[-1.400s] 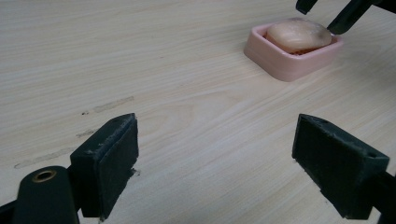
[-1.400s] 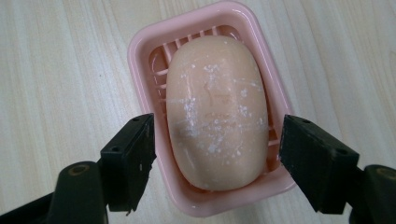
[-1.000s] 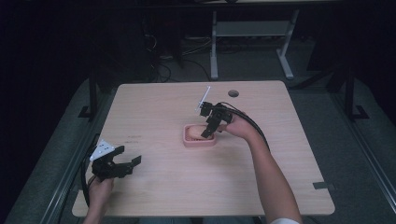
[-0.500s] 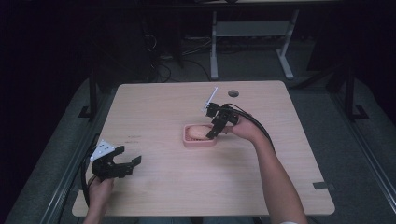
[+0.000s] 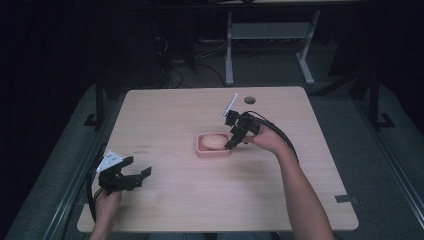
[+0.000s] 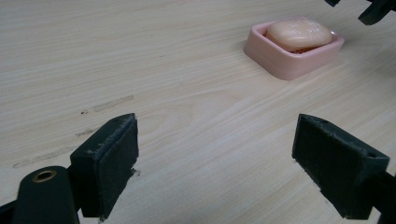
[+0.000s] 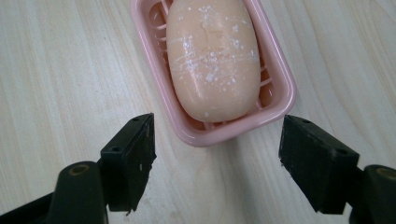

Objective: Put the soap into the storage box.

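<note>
We see the right hand-held gripper (image 7: 217,158) spread wide just off the pink dish (image 7: 280,100) holding soap (image 7: 212,56), mid surface (image 5: 165,115); left hand-held gripper (image 6: 215,163) wide too, near-left corner

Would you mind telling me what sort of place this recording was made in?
Probably a lab or workshop set up for recording, not a home. A bare wooden table stands in a dark room, cables lie on the floor behind it beside a metal desk frame, and a soap dish is the lone prop.
</note>
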### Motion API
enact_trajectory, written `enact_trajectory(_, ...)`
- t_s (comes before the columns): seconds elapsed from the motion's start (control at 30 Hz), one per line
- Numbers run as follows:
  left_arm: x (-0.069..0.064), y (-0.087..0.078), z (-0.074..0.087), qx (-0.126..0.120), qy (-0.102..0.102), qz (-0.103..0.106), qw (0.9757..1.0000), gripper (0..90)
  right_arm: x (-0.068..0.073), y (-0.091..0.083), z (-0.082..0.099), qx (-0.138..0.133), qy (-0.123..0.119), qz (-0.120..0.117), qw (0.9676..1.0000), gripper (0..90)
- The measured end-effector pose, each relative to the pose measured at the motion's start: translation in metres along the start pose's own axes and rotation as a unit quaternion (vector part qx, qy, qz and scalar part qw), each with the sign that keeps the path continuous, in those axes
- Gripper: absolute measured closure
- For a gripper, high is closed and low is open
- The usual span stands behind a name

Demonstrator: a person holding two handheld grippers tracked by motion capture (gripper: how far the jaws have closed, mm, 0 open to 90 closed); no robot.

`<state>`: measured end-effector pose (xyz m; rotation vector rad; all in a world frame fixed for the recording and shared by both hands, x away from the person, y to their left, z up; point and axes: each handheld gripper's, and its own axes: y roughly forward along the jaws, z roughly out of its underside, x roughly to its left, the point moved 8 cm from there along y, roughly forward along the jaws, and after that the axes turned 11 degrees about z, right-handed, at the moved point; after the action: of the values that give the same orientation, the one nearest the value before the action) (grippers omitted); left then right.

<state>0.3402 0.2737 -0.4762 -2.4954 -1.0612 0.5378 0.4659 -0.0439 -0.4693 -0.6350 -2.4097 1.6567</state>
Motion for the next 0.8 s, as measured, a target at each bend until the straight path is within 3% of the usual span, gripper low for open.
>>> enact_trajectory(0.5,-0.001,0.001,0.0,0.0,0.0,0.0,1.0,14.2,0.0,-0.003,0.019,-0.001,0.017,-0.003,0.9998,26.3)
enact_trajectory(0.8,-0.001,0.001,0.0,0.003,0.0,0.0,1.0,14.3,0.003,-0.01,0.029,-0.016,0.025,0.001,0.9996,26.3)
